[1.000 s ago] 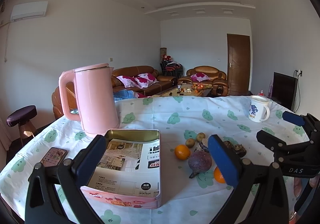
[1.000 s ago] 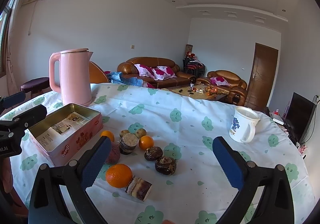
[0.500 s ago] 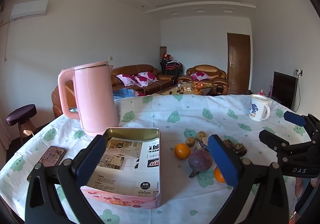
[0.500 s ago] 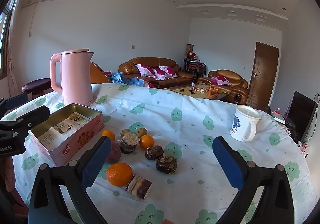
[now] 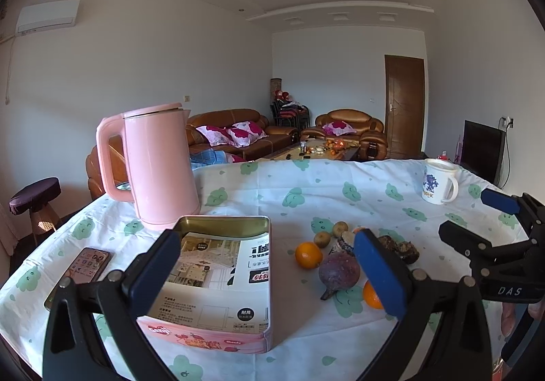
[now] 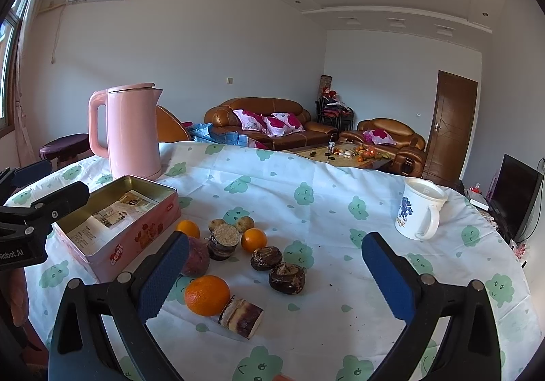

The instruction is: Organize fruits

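Note:
A pink open tin [image 5: 218, 282] [image 6: 119, 221] lined with printed paper sits on the table. Right of it lies a cluster of fruit: oranges [image 6: 207, 295] [image 5: 308, 255], a purple round fruit [image 5: 339, 272], two dark brown ones [image 6: 286, 278], small brown ones [image 6: 245, 223] and cut cane pieces [image 6: 241, 316]. My left gripper [image 5: 269, 279] hangs open above the table's near edge, with the tin between its blue pads. My right gripper [image 6: 276, 282] is open too, held over the fruit, nothing between its fingers.
A tall pink kettle [image 5: 156, 166] stands behind the tin. A white mug [image 6: 419, 213] is at the far right, a phone [image 5: 85, 267] near the left edge. The round table wears a white cloth with green prints [image 6: 306, 197]. Sofas and a low table lie beyond.
Both grippers have drifted slightly; the views shift a little, and the tin and fruit stay where they were. Both stay open.

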Available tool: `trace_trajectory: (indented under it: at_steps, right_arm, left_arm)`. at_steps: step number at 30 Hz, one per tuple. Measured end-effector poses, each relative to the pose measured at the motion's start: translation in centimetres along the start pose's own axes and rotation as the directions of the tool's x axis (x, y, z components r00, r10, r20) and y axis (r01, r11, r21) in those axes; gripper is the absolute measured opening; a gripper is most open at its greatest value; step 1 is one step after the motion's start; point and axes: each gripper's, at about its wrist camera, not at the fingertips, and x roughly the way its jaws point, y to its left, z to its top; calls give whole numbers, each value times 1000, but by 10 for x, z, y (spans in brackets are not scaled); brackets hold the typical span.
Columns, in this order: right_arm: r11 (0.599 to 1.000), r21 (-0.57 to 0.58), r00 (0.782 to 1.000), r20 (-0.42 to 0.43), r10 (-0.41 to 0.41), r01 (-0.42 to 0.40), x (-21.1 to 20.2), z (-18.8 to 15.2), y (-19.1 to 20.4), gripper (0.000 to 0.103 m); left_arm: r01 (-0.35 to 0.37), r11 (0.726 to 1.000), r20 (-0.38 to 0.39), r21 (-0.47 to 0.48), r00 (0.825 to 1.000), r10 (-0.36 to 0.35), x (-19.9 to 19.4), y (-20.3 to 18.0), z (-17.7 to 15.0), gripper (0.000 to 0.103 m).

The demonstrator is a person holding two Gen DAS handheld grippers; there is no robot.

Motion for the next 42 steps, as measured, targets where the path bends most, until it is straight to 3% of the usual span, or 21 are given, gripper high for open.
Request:
trace_trajectory:
  at_steps: [16,23,24,28,32,34,38,42]
  right_arm:
    - [999,34,1000,-20,6,-5,3,-11,-12,102]
    - [997,59,996,-79,47,-42,10,-28,-19,101]
    - [997,59,994,-95,55,-49,13,-31,-18,100]
    - [992,70,981,-158,112,-102,26,-38,-13,77]
    - [990,59,968,-209,138,-128,35,-44,-6,67]
    - [985,72,957,-236,167,-154,40,-47,-4,54]
    - [982,77,942,-281,186,-171,50,-52,2,53]
    - [976,100,923,-319,217,-195,58,-58,4,45]
  left_arm:
    - [9,1000,-33,-3,999,-9,7,-7,-9,103]
    - [46,999,-66,13,997,-45,15,-17,-16,103]
    - [45,999,-74,17,996,-43,17,-18,-17,103]
    - [47,999,-109,16,993,-45,27,-19,-24,103]
    - [52,999,-125,7,991,-50,31,-18,-27,103]
    - [54,999,-132,7,990,-52,33,-19,-28,103]
    - [73,997,-148,6,986,-72,38,-21,-30,103]
    - [96,995,-160,6,983,-94,40,-24,-32,103]
